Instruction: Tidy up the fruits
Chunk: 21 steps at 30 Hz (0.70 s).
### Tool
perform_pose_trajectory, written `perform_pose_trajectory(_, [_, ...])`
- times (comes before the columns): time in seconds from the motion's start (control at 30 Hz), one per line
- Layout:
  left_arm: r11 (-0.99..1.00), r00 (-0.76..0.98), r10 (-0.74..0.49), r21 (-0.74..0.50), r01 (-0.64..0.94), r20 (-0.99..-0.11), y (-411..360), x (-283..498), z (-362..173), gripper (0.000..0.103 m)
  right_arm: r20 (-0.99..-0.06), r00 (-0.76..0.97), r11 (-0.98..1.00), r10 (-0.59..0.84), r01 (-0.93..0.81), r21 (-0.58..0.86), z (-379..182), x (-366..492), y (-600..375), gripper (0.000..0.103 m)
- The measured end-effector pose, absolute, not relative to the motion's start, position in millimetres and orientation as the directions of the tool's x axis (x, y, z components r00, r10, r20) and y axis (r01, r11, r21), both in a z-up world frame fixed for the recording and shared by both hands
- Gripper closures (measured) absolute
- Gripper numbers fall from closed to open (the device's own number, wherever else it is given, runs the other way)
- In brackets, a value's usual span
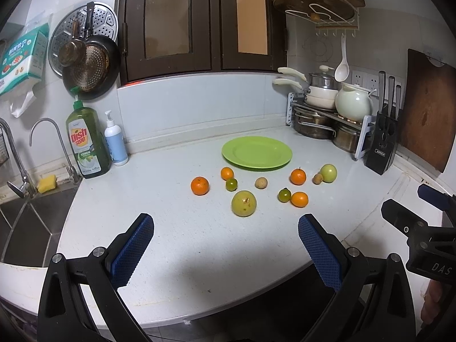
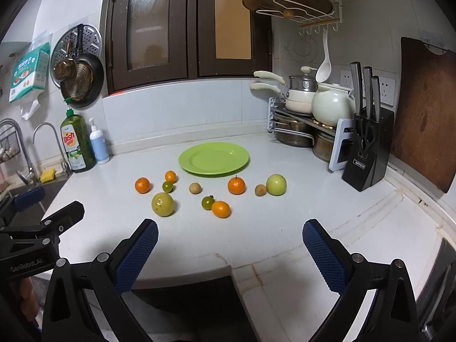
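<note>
An empty green plate [image 1: 257,152] [image 2: 213,158] lies on the white counter. In front of it are scattered several fruits: small oranges [image 1: 199,185] [image 2: 236,185], a large yellow-green fruit [image 1: 243,203] [image 2: 162,204], a green apple [image 1: 328,173] [image 2: 276,184], small dark green fruits [image 1: 284,195] [image 2: 208,202] and two small brown ones [image 1: 261,182] [image 2: 195,188]. My left gripper [image 1: 225,225] and right gripper [image 2: 230,230] hover over the counter's near edge, short of the fruit, both open and holding nothing.
A sink [image 1: 25,225] with taps, a dish soap bottle [image 1: 85,142] and a pump bottle [image 1: 115,139] stand at the left. A pot rack [image 2: 307,125], knife block [image 2: 367,148] and wooden board [image 2: 424,114] fill the back right corner. A dark chair back [image 2: 188,293] sits below the counter edge.
</note>
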<state>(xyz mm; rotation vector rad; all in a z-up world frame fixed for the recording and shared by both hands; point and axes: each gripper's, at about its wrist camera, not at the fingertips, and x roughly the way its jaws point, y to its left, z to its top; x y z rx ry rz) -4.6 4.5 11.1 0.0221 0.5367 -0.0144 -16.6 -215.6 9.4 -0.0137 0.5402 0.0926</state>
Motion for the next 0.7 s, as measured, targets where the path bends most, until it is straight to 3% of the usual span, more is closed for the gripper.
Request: perform_pose_trajectory(0.7, [1.000, 0.865, -0.013, 0.013, 0.023, -0.501, 5.1, -6.7, 10.3, 0.000, -0.505, 0.858, 0.994, 0.096, -0.104, 0.011, 11.2, -17.0, -213.2, 0.001])
